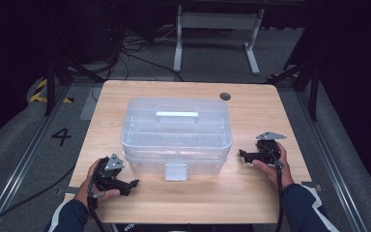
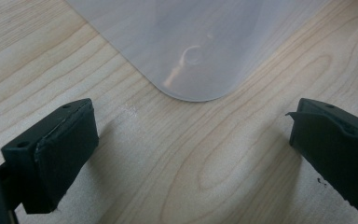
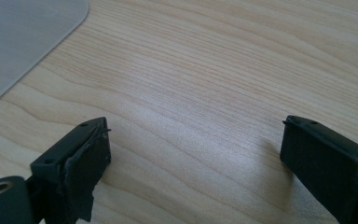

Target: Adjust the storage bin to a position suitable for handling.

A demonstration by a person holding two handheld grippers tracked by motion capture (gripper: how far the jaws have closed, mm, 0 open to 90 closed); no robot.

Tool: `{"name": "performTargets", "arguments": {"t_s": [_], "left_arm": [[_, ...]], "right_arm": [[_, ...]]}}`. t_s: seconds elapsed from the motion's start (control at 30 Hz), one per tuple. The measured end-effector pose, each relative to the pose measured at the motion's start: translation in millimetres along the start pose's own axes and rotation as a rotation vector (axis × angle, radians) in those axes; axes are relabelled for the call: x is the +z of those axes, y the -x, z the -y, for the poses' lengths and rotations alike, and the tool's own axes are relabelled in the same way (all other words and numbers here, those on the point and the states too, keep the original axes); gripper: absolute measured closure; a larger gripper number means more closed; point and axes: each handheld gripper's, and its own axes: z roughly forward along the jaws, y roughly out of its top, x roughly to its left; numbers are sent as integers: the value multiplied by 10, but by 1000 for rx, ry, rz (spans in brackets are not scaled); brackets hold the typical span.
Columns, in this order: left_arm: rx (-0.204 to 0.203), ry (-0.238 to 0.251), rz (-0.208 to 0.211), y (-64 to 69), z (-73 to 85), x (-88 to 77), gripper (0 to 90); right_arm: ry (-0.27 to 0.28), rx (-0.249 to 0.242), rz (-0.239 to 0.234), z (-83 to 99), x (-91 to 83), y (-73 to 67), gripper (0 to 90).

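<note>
Nearest the camera in the high view, the person's two hands rest on the wooden table (image 1: 251, 191), the left gripper (image 1: 134, 183) at about seven o'clock of the clear plastic box (image 1: 176, 133) and the right gripper (image 1: 242, 154) at about three to four o'clock of it. Both forearms come in from the bottom edge, each hand wrapped around its tool low over the tabletop, jaws aimed inward toward the box. The gripper views add what that view is too small to show: the left gripper (image 2: 191, 140) has its jaws spread wide with bare wood between them, and a rounded corner of the box (image 2: 191, 46) lies just ahead at twelve o'clock, apart from the pads. The right gripper (image 3: 193, 163) is likewise spread over bare wood, with what is probably the box's base corner (image 3: 23, 42) off at ten o'clock, well clear. Farther back, the box sits mid-table, lid on, latch (image 1: 176, 171) facing the person.
</note>
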Motion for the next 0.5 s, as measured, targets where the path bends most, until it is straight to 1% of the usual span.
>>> {"name": "performTargets", "arguments": {"t_s": [0.1, 0.17, 0.27, 0.33, 0.47, 0.5], "left_arm": [[7, 3, 10, -13, -11, 14, 10], [4, 6, 9, -17, -18, 24, 9], [2, 4, 7, -13, -17, 21, 8], [9, 2, 2, -18, -17, 18, 8], [3, 2, 6, -15, -13, 18, 8], [-1, 0, 0, -16, -12, 11, 9]], "right_arm": [[2, 2, 0, 6, -5, 3, 86], [2, 3, 1, 6, -4, 4, 87], [2, 21, 21, 0, 3, 0, 88], [2, 29, 28, -4, 6, -8, 89], [1, 19, 20, -8, 6, 7, 93], [-2, 14, 15, -11, 4, 15, 100]]}}
